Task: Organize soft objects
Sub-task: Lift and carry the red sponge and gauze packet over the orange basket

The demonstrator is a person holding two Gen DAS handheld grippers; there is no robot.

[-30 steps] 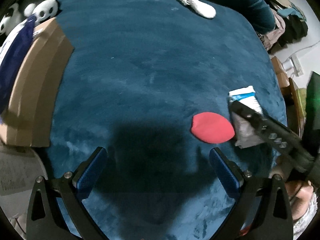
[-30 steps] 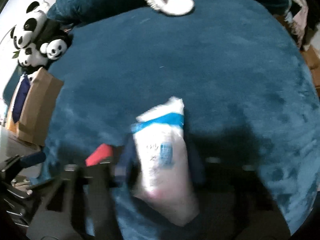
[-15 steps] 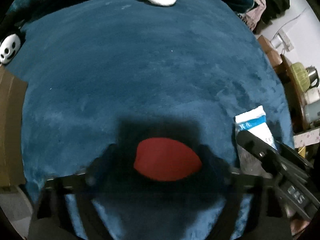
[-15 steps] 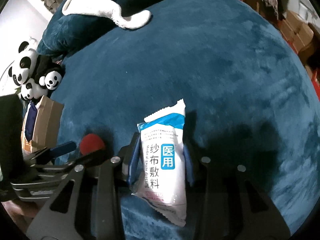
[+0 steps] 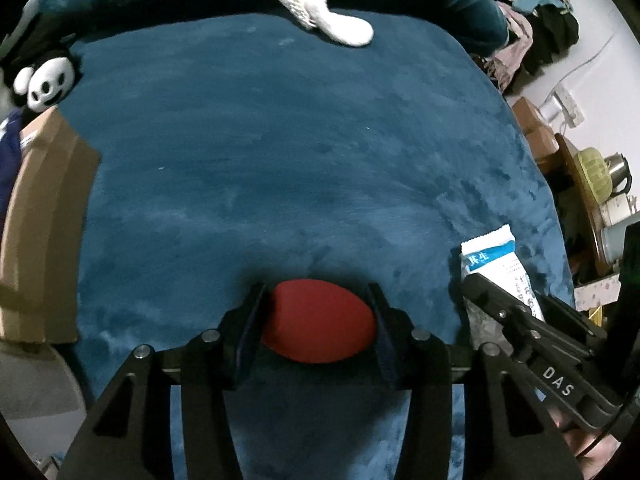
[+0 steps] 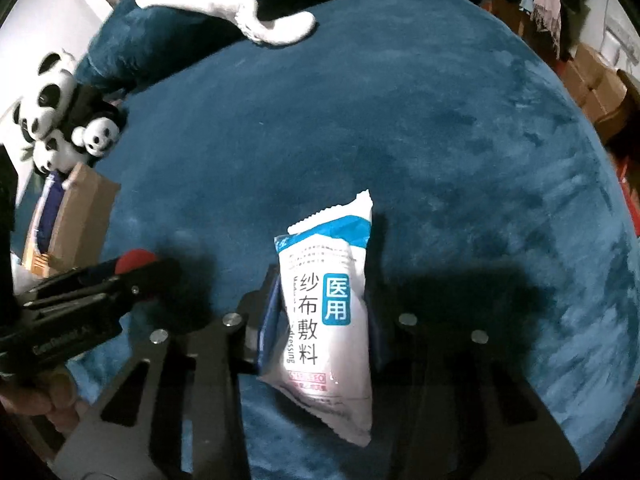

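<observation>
Dimly lit, with light from above throwing dark shadows beneath both sets of jaws onto the plush teal-blue blanket (image 5: 304, 168). Strongly bowed at the fisheye edges, black in the corners. Mild glare on the glossy white-and-blue gauze packet (image 6: 328, 312).

Ahead of both claws the blue blanket (image 5: 304, 152) lies open, hemmed by a cardboard box (image 5: 44, 216) and panda toys (image 6: 68, 120) on the left, a white plush limb (image 5: 332, 20) at the far edge, and clutter beyond the right edge.
</observation>
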